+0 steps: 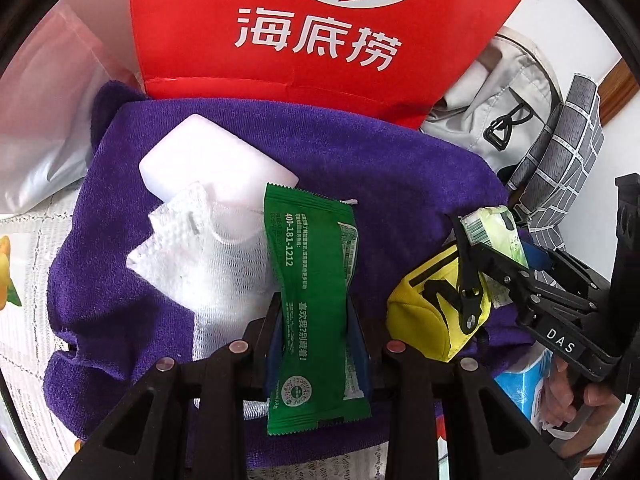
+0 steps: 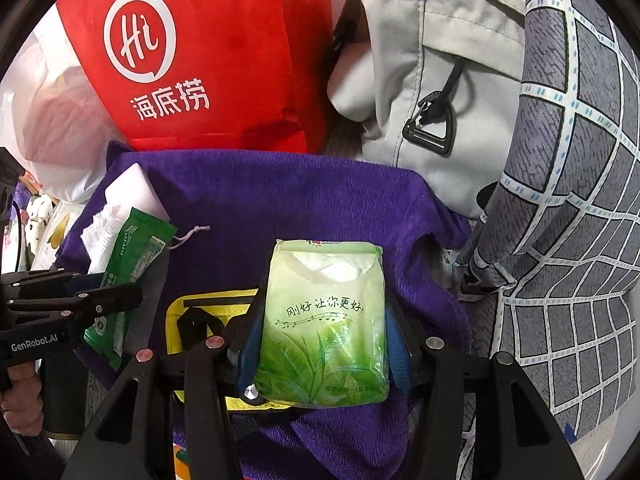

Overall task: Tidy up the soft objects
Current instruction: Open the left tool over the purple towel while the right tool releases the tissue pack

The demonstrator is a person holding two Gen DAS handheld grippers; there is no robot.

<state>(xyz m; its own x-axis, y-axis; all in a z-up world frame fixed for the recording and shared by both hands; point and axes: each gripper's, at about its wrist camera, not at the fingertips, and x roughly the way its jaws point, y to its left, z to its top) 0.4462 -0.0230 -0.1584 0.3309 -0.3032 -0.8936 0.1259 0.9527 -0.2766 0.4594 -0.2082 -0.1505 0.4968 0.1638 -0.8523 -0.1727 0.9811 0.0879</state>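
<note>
Green sachet nearest the lens is riding between the left tongs, which are clenched on its lower half, its long axis running straight out along the fingers and its far end reaching over the purple towel. Across the towel, the right tongs are gripping a pale green tissue pack the same way, upright in the jaws, top edge pointing toward the grey backpack.

Both loads are hanging above the towel, with the yellow pouch lying just below and between the two tools, nearer the right one. A white soap-like block and a white mesh bag are resting on the towel to the left of the sachet, just beside its far end.

Behind the towel, the red shopping bag is standing straight ahead of the left tongs, so that hand looks better placed if the bag is the destination; the right hand is facing the backpack and the checked grey fabric instead. Whether either bag's mouth is open cannot be told from these views.
</note>
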